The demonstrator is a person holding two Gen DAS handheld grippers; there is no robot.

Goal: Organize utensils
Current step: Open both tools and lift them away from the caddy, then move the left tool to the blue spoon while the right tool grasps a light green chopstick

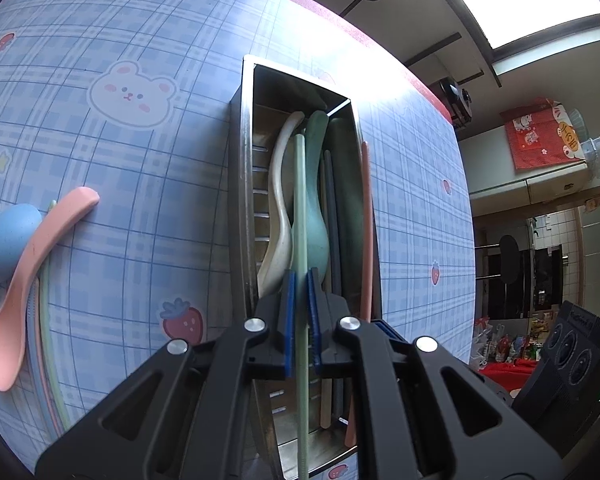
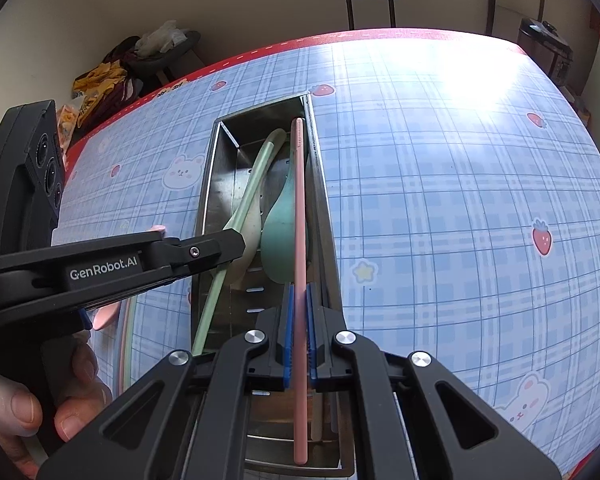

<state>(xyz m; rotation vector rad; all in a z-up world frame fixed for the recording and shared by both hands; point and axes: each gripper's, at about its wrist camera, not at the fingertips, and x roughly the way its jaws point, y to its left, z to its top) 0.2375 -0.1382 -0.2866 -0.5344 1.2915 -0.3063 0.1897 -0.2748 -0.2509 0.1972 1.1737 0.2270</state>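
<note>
Meanwhile, both grippers hover over the steel tray (image 1: 242, 184) at frame centre: left gripper (image 1: 301, 312) clamps a green chopstick (image 1: 300, 200), right gripper (image 2: 297, 332) a pink chopstick (image 2: 299, 208). Releasing askew could bounce either stick off the spoons inside.

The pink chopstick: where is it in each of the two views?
Left wrist: pink chopstick runs along the right wall of the steel box.
Right wrist: centre, pinched in the right tool, over the box.
Shared landmark: the teal spoon inside.
</note>
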